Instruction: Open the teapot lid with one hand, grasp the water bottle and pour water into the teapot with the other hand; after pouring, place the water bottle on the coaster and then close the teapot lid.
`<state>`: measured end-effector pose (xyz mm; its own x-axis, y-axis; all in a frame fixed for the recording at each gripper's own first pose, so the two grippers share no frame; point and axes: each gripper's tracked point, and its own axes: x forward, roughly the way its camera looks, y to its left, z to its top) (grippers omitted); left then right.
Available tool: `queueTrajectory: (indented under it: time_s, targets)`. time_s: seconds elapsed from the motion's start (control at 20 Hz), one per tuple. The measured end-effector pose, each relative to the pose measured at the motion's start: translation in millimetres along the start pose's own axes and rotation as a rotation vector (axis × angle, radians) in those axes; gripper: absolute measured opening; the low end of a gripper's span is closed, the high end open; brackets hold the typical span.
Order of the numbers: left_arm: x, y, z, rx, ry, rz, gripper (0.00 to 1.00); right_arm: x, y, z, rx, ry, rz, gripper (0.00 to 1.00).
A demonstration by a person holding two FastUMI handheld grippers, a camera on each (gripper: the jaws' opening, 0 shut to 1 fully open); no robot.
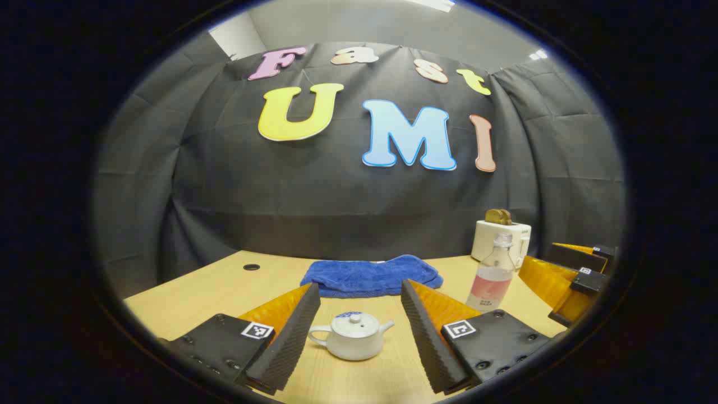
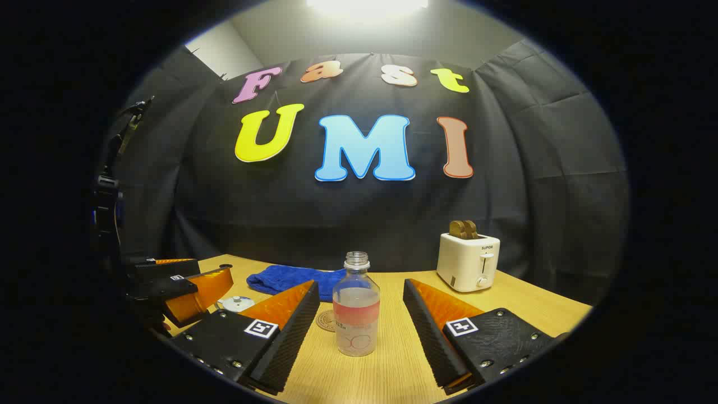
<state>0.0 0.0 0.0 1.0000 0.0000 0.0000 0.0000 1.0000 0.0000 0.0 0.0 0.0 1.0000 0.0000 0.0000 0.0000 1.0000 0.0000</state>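
The left gripper is hovering low over the wooden table, levelled forward, its two fingers standing wide apart and touching nothing. Sitting between them, a little farther out on the table, is the white teapot, its lid resting in place with the small knob up, the spout pointing toward the water bottle and the handle pointing away from it. Behind the teapot a blue towel is lying folded on the table.

The right gripper is likewise hanging just above the table, aimed forward and level, fingers spread wide with nothing between them pressing on either one. The water bottle is standing upright between those fingers, clear of both, uncapped and partly filled, a pink band wrapping its middle. Just behind the bottle, partly hidden by it and by one finger, a round coaster is lying flat on the table. Beyond the bottle, toward the back wall, a white toaster is standing with bread poking out of its slots.

In the left gripper view the bottle is standing beside the teapot, in front of the toaster, with the right gripper close beside the bottle.
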Motion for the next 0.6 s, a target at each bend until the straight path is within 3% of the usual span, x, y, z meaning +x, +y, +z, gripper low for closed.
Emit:
queueTrajectory:
  time_s: [0.3,0.4,0.6]
  targets:
    - [26.5,3.4,-17.1,0.011,0.053,-0.014,0.94,0.5,-4.4,-3.9,0.009,0.012,-0.006,0.93]
    - [37.6,4.4,-23.3,0.016,0.071,-0.014,0.82,1.3,-5.5,-4.8,0.009,0.014,-0.007,0.93]
    - [54.5,5.1,-40.6,0.014,0.115,-0.018,0.82,3.3,-8.2,-9.3,0.013,0.025,-0.010,0.93]
